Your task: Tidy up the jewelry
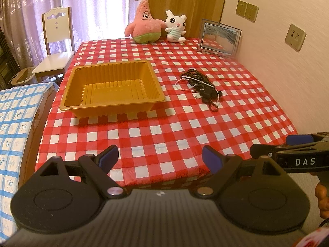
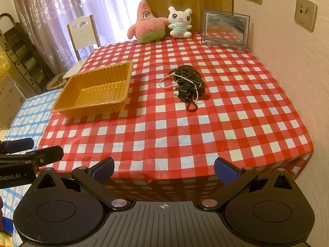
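A tangled pile of jewelry, with dark bead strands, a thin white pearl chain and a black clip, lies on the red-and-white checked tablecloth. To its left stands an empty golden plastic tray. My left gripper hangs open at the table's near edge, holding nothing. My right gripper is open too, at the same near edge and well short of the jewelry. Each gripper shows at the side of the other's view.
A pink star plush, a white bunny plush and a framed picture line the table's far edge. A white chair and a blue-checked bed sit to the left. A wall runs on the right.
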Demonstrator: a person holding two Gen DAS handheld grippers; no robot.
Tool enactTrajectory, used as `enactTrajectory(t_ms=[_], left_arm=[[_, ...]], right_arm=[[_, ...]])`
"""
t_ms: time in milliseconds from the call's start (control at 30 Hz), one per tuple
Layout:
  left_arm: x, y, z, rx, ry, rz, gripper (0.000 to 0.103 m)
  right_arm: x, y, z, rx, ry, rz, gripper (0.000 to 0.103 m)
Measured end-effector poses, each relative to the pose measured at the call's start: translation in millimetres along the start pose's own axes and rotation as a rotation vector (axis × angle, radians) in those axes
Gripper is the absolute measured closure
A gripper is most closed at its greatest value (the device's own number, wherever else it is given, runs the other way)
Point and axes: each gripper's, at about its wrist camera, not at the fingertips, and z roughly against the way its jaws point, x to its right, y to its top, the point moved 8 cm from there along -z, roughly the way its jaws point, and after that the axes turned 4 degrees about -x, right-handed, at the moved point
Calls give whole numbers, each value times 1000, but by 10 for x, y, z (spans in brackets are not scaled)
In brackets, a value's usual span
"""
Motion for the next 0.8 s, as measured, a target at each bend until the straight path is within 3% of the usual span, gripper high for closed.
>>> enactTrajectory(t_ms=[800], left_arm=[[-37, 26, 7, -3, 2, 4, 16]], right_arm=[[-49, 93, -54, -1, 1, 9, 0]])
